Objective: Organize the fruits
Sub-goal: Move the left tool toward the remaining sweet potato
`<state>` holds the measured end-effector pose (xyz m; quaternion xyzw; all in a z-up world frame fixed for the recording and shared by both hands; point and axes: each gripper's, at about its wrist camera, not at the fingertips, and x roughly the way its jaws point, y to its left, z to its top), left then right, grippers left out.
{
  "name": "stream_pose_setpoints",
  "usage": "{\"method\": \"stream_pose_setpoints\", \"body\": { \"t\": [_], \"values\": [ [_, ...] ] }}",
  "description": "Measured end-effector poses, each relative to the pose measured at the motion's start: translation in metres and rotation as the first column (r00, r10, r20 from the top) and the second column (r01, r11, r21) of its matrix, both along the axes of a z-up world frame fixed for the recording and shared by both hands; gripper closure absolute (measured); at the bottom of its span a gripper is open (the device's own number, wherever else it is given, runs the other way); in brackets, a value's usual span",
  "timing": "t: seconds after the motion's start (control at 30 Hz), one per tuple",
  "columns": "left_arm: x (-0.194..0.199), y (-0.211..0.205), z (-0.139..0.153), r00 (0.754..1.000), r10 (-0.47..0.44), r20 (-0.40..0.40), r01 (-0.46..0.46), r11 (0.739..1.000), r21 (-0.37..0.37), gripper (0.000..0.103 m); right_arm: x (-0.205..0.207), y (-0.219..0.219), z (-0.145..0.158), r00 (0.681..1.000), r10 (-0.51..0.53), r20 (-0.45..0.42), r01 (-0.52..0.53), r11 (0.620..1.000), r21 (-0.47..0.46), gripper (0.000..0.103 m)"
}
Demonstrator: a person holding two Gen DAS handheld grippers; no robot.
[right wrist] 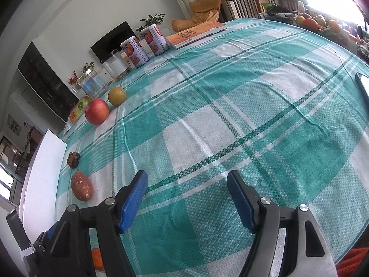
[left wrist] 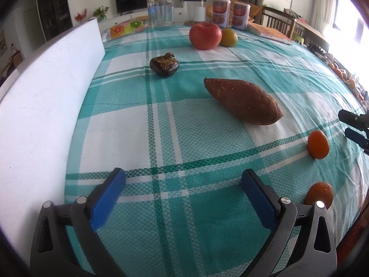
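Note:
On the teal checked tablecloth (left wrist: pixel 175 138) lie a sweet potato (left wrist: pixel 242 101), a dark wrinkled fruit (left wrist: pixel 164 65), a red apple (left wrist: pixel 204 35) with a yellow-orange citrus (left wrist: pixel 228 37) beside it, and two small oranges (left wrist: pixel 318 144) (left wrist: pixel 319 194) at the right. My left gripper (left wrist: pixel 183 180) is open and empty, low over the cloth in front of the sweet potato. My right gripper (right wrist: pixel 187 180) is open and empty over bare cloth; its fingers (left wrist: pixel 355 127) show at the right edge of the left wrist view, near the upper orange. The right wrist view shows the apple (right wrist: pixel 96 114), citrus (right wrist: pixel 117 96), dark fruit (right wrist: pixel 73 159) and sweet potato (right wrist: pixel 81 185) far left.
A white board (left wrist: pixel 46 106) stands along the left side. At the back are a clear jar (left wrist: pixel 160 11), a white canister (left wrist: pixel 194 9), two printed cans (left wrist: pixel 230 13), a book (left wrist: pixel 269 32) and a fruit-print packet (left wrist: pixel 126 27). A fruit basket (right wrist: pixel 316 24) sits beyond the table.

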<state>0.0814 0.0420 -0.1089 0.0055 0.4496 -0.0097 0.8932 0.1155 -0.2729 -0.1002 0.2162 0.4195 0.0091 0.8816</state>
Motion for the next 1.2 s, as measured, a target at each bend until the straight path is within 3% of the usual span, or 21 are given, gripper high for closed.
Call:
{"method": "stream_pose_setpoints", "body": {
  "t": [1.2],
  "values": [
    [-0.0014,-0.0028,-0.0005,1.0,-0.012,-0.002,0.012,1.0,-0.009,0.001,-0.0041,-0.0077,-0.0003,1.0,-0.022,0.002,0.022,0.998,0.055,0.031]
  ]
}}
